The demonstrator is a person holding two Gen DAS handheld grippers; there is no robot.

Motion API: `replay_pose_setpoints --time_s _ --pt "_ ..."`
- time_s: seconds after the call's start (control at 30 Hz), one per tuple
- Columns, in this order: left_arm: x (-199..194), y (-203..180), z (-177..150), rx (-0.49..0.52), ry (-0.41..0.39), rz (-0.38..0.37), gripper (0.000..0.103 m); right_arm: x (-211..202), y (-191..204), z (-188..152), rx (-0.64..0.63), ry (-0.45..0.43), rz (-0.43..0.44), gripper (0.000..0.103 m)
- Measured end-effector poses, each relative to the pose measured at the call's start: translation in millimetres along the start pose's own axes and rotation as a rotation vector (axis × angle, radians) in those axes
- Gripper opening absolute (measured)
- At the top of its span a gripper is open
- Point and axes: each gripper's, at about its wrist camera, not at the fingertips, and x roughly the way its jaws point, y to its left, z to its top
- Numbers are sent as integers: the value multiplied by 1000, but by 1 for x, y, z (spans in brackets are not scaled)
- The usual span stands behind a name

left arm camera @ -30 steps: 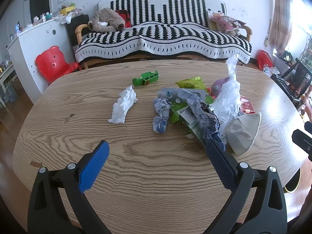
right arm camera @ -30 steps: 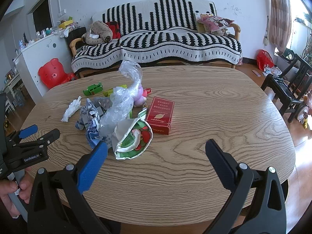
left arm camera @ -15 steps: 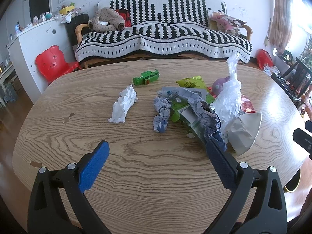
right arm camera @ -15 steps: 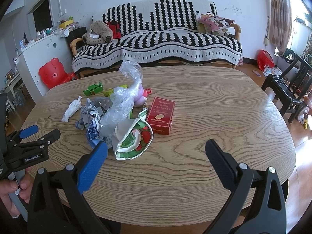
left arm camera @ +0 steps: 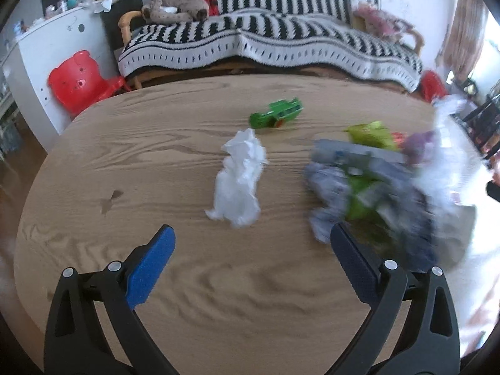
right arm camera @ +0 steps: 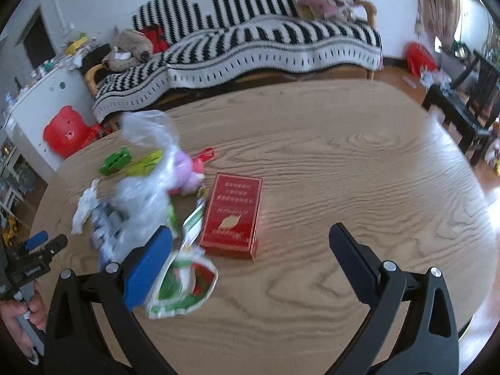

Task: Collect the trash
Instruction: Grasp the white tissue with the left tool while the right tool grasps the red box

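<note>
A crumpled white tissue (left arm camera: 239, 184) lies on the wooden table (left arm camera: 156, 156), just ahead of my open, empty left gripper (left arm camera: 250, 243). To its right is a blurred pile of wrappers (left arm camera: 368, 187) with a clear plastic bag (left arm camera: 443, 156). In the right wrist view the clear bag (right arm camera: 147, 181), a red box (right arm camera: 234, 212) and a red-green-white wrapper (right arm camera: 184, 284) lie ahead. My right gripper (right arm camera: 247, 243) is open and empty, with the red box between its fingers' lines. The left gripper also shows in the right wrist view (right arm camera: 40, 243).
A green toy car (left arm camera: 276, 114) and a pink-purple toy (right arm camera: 187, 172) sit on the table behind the trash. A striped sofa (left arm camera: 265, 40), a red bear chair (left arm camera: 78, 78) and a white cabinet stand beyond. A dark chair (right arm camera: 462, 103) is at the right.
Both grippers have moved forward over the table. The left has swung left so the white tissue is now centred ahead; the right has come closer to the red box. Both views are blurred.
</note>
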Motion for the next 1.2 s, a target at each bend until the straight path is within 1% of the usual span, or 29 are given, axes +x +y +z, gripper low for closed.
replay_pose_setpoints --time_s 0.07,0.1,0.13,0.27,0.3,0.37,0.43,0.5,0.57,0.6,0.63,0.67,0.7,0.73,0.77,0.8,0.83,0.87,0.97,1.1,1.2 --pt "22 5 5 -9 19 17 97 22 -3 6 35 43 13 97" --pt "31 6 6 -12 35 19 97 36 -3 10 48 77 26 97" --pt "39 7 7 -13 48 16 96 44 -2 11 53 91 27 97" --pt "56 15 15 -33 62 3 96 73 -2 18 49 119 -31 97" --pt "59 17 17 -47 70 -7 96 77 -3 18 54 124 -34 94" --pt "66 19 18 -61 79 -13 96 88 -6 19 73 138 -26 93" --pt "71 15 20 -34 66 1 94 94 -6 20 80 146 -12 92" --pt "73 10 21 1 52 6 89 98 0 20 63 147 1 91" --pt "73 8 21 13 43 -13 83 99 7 20 41 147 -4 89" --pt "72 6 21 16 40 -17 81 99 11 20 32 148 -9 85" --pt "70 6 21 19 34 -18 74 100 12 21 25 148 -9 77" --pt "69 5 20 25 29 -21 67 102 14 20 26 155 -7 72" --pt "68 4 20 29 26 -23 63 104 13 19 28 163 -3 67" --pt "67 5 20 30 22 -22 53 103 14 18 19 155 -14 59" --pt "66 6 21 27 18 -20 41 103 15 19 14 154 -20 55" --pt "65 6 21 25 17 -17 34 103 14 18 16 155 -14 55" --pt "64 6 20 24 18 -16 24 102 11 18 31 152 0 55" --pt "63 8 21 18 22 -25 20 100 8 18 43 143 7 55" --pt "54 10 23 -1 5 -28 16 85 1 20 53 102 12 55" --pt "34 8 26 -12 -35 -31 14 64 -10 20 54 62 1 55" --pt "18 1 28 -20 -48 -61 14 46 -22 16 48 37 -12 55"
